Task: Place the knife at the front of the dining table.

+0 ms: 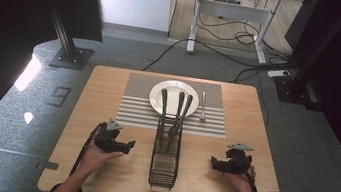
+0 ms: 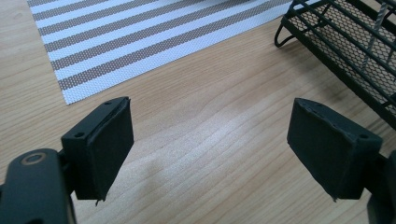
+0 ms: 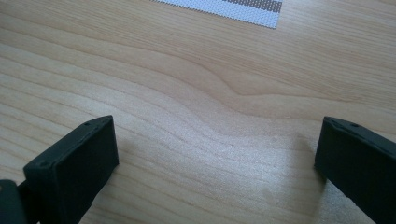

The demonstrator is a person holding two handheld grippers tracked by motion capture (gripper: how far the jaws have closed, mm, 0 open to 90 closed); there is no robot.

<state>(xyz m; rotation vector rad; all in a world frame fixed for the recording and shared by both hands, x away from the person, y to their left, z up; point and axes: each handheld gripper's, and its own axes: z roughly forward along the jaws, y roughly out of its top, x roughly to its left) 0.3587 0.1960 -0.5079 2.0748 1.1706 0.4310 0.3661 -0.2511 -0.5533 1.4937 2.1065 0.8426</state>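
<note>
A black wire caddy (image 1: 166, 152) stands in the middle of the wooden table (image 1: 98, 166), with three dark-handled utensils (image 1: 177, 112) sticking up from it. Behind it a white plate (image 1: 174, 92) rests on a striped placemat (image 1: 136, 111), and a small fork (image 1: 203, 106) lies on the mat to the plate's right. My left gripper (image 1: 128, 145) rests left of the caddy, open, with nothing between its jaws; its own view shows it (image 2: 210, 149) over bare wood with the caddy (image 2: 355, 42) at upper right. My right gripper (image 1: 213, 163) sits right of the caddy, open and empty (image 3: 217, 163).
The placemat's corner (image 2: 140, 42) lies just ahead of the left gripper, and its edge (image 3: 233, 7) shows far ahead of the right one. Black frame posts (image 1: 66, 36) and a desk with cables (image 1: 230, 13) stand on the floor beyond the table.
</note>
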